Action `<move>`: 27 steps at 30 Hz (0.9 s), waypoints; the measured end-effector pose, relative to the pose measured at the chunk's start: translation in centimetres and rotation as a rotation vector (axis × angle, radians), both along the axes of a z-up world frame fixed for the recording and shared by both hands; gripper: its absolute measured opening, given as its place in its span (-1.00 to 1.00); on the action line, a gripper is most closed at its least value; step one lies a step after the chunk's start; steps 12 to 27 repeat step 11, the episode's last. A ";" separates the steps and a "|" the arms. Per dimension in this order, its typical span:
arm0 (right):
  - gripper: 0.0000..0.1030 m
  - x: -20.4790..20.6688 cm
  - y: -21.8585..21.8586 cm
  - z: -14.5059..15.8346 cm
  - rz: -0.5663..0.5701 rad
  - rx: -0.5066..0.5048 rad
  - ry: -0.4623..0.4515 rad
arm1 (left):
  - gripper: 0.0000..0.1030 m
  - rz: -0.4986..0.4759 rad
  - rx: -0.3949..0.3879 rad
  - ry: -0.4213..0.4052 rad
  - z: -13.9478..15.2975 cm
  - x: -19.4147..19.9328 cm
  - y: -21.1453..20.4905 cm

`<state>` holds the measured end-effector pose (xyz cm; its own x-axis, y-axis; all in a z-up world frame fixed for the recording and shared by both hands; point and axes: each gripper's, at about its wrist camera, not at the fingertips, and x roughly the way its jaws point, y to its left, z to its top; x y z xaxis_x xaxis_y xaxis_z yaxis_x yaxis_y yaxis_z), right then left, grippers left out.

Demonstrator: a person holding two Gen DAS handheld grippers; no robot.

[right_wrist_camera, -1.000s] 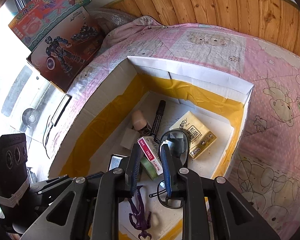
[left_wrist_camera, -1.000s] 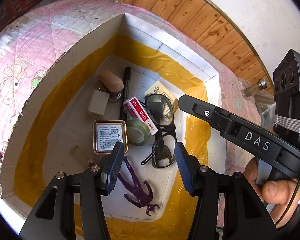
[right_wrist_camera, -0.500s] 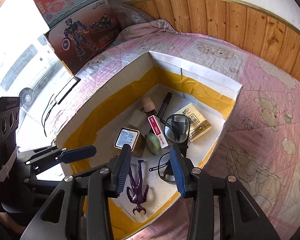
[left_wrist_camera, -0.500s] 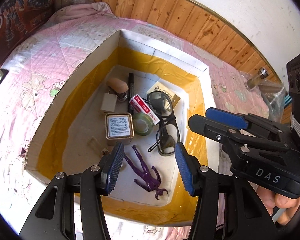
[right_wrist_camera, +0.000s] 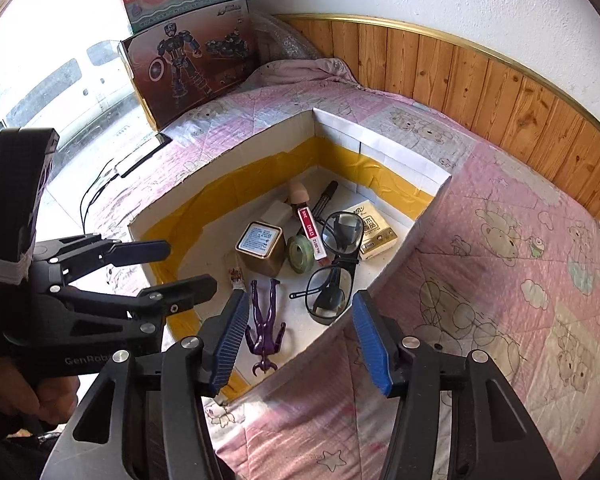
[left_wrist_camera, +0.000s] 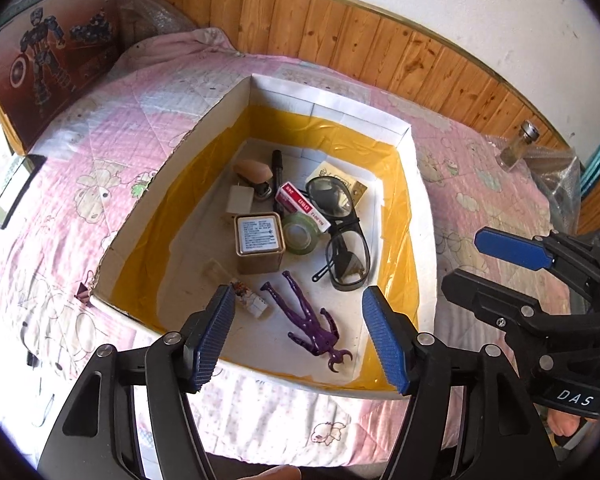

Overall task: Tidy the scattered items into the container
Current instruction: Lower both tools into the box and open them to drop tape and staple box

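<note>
In the left wrist view, your left gripper point(left_wrist_camera: 300, 336) hangs wide open and empty at lower centre; its jaws have just been opening. The box point(left_wrist_camera: 404, 136) fills mid-frame, glasses point(left_wrist_camera: 342, 236), tin point(left_wrist_camera: 259, 242) and purple figure point(left_wrist_camera: 310, 326) lying inside, likely dropped in.

In the right wrist view, your right gripper point(right_wrist_camera: 302, 344) stands open and empty, jaws just widened, probably having released the glasses point(right_wrist_camera: 334, 264) mid-frame.

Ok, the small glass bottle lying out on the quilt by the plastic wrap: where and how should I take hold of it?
Grip the small glass bottle across its clear body, below the metal cap, coming from above with the fingers either side of its long axis. It seems to lie tilted on the quilt against the plastic wrap, so the cap end would probably slip.
</note>
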<state>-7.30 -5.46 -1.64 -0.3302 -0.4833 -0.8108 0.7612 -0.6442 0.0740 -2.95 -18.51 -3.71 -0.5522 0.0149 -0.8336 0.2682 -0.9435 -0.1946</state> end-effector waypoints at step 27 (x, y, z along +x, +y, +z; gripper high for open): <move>0.17 3.7 0.1 -1.4 0.046 0.072 0.064 | 0.34 0.003 -0.027 0.035 0.8 2.6 1.1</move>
